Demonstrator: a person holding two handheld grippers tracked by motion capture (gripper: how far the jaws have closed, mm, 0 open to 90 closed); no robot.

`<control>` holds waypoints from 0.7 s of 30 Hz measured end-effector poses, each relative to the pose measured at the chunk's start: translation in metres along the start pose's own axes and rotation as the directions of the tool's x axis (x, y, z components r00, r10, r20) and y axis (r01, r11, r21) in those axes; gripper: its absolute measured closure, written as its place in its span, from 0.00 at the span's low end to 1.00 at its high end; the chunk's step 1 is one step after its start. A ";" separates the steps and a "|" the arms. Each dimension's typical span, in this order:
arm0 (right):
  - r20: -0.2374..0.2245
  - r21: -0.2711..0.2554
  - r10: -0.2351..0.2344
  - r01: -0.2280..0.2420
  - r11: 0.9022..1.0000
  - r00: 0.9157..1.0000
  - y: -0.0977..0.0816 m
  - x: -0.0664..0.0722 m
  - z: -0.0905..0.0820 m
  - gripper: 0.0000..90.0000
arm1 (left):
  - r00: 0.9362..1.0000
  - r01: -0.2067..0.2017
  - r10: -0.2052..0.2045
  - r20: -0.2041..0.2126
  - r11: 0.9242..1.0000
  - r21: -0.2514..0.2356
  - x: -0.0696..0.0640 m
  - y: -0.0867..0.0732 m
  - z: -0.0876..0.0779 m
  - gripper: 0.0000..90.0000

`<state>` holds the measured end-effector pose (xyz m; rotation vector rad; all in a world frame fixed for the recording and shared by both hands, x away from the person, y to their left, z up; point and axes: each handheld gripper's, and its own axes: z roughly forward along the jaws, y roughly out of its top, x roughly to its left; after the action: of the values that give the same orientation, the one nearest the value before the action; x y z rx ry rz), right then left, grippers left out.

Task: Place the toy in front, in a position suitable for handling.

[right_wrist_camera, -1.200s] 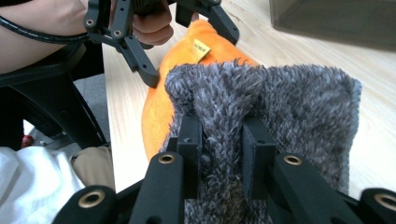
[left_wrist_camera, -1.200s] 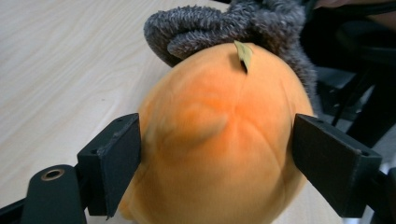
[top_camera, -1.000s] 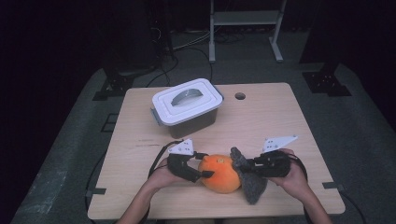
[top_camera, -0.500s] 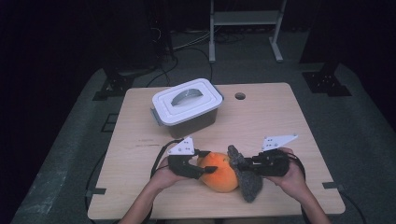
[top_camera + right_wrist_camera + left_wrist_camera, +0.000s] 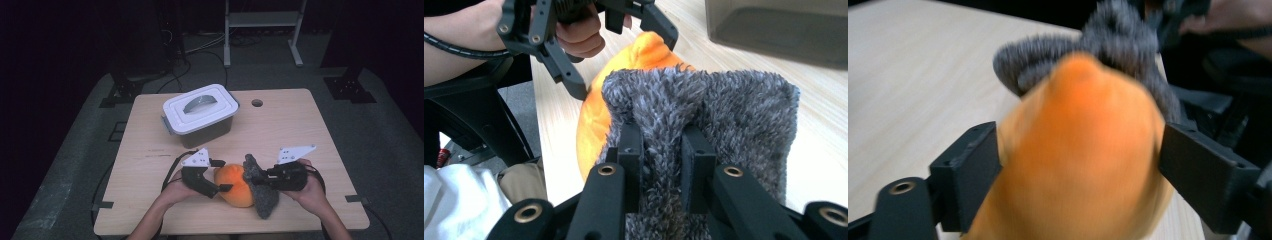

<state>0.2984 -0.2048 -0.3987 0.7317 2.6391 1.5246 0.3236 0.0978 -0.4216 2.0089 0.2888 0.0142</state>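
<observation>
Dark floor and black stands ring the pale wooden table (image 5: 150, 165) I am working at, with a lidded plastic storage box (image 5: 200, 114) sitting toward its far side, white lid clipped on over a dark tub.

Near my edge of the table lies an orange plush toy (image 5: 235, 185) with a grey fuzzy part (image 5: 262, 192) attached on its right side. Both tools are on it, one from each flank.

My left gripper (image 5: 220, 176) comes in from the left with its jaws either side of the orange body. They have just been opening: in the left gripper view the orange plush (image 5: 1083, 150) bulges between the two black pads, which stand wide and sit right at its flanks. Whether they press into the fabric or merely brush it I cannot tell through the blur, so I read them as spread wide around the toy, not clamped on it.

My right gripper (image 5: 257, 177) comes in from the right. In the right gripper view its jaws are drawn nearly together, pinching a fold of the grey fuzzy part (image 5: 724, 115) between the pads, with the orange body (image 5: 624, 90) beyond and the left gripper (image 5: 621, 55) above it.

The toy rests on the table, well apart from the storage box.
</observation>
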 end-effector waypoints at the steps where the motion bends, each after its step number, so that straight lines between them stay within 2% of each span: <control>1: 0.005 0.008 0.001 -0.001 1.000 1.000 -0.001 -0.001 -0.001 0.83 | 1.000 0.010 -0.010 0.006 1.000 -0.005 0.002 -0.002 0.000 0.17; 2: 0.007 0.015 0.001 -0.001 1.000 1.000 -0.003 -0.002 -0.001 0.83 | 1.000 0.010 -0.010 0.014 1.000 -0.007 0.003 -0.003 -0.001 0.19; 4: 0.000 0.013 0.015 -0.015 1.000 1.000 -0.005 -0.005 -0.001 0.83 | 1.000 0.001 0.000 0.018 1.000 -0.005 0.003 -0.003 -0.001 0.31; 5: 0.000 0.013 0.019 -0.019 1.000 1.000 -0.005 -0.006 -0.002 0.83 | 1.000 -0.029 0.029 0.000 1.000 -0.001 0.002 -0.003 -0.003 0.40; 7: 0.016 0.015 0.018 -0.018 1.000 1.000 -0.004 -0.006 -0.003 0.83 | 0.998 -0.055 0.055 -0.031 0.998 -0.001 -0.002 0.000 -0.004 0.48; 9: 0.034 0.001 0.007 -0.007 1.000 0.999 0.001 -0.002 -0.007 0.83 | 0.997 -0.061 0.060 -0.042 0.998 -0.005 -0.004 0.004 -0.006 0.49; 11: 0.029 -0.050 0.003 -0.002 0.999 1.000 0.006 0.002 -0.011 0.83 | 0.994 -0.086 0.087 -0.060 0.996 0.010 -0.008 0.008 -0.006 0.50; 12: 0.029 -0.050 0.003 -0.002 0.999 1.000 0.006 0.002 -0.011 0.83 | 0.994 -0.086 0.087 -0.060 0.996 0.010 -0.008 0.008 -0.006 0.50; 13: 0.026 -0.088 -0.010 0.012 0.996 1.000 0.011 0.007 -0.012 0.83 | 0.991 -0.112 0.113 -0.077 0.994 0.019 -0.013 0.012 -0.005 0.50; 14: 0.036 -0.079 -0.029 0.032 0.996 0.999 0.013 0.009 -0.010 0.83 | 0.991 -0.112 0.113 -0.077 0.994 0.019 -0.013 0.012 -0.005 0.50; 15: 0.042 -0.067 -0.034 0.036 0.997 0.999 0.012 0.009 -0.007 0.83 | 0.988 -0.125 0.127 -0.089 0.992 0.023 -0.016 0.014 -0.006 0.50; 18: 0.026 -0.065 -0.010 0.012 0.998 1.000 0.006 0.005 -0.002 0.82 | 0.987 -0.132 0.134 -0.092 0.991 0.028 -0.016 0.015 -0.006 0.50; 19: 0.013 -0.064 0.016 -0.015 0.998 1.000 0.000 -0.001 -0.001 0.82 | 0.987 -0.127 0.128 -0.094 0.992 0.026 -0.016 0.013 -0.006 0.51; 21: 0.024 -0.053 0.033 -0.032 0.998 0.999 -0.005 -0.005 -0.003 0.82 | 0.988 -0.119 0.121 -0.094 0.993 0.023 -0.016 0.013 -0.006 0.51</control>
<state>0.3004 -0.2115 -0.4025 0.7882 2.5718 1.5756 0.3103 0.0947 -0.4054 2.0441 0.2289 0.1843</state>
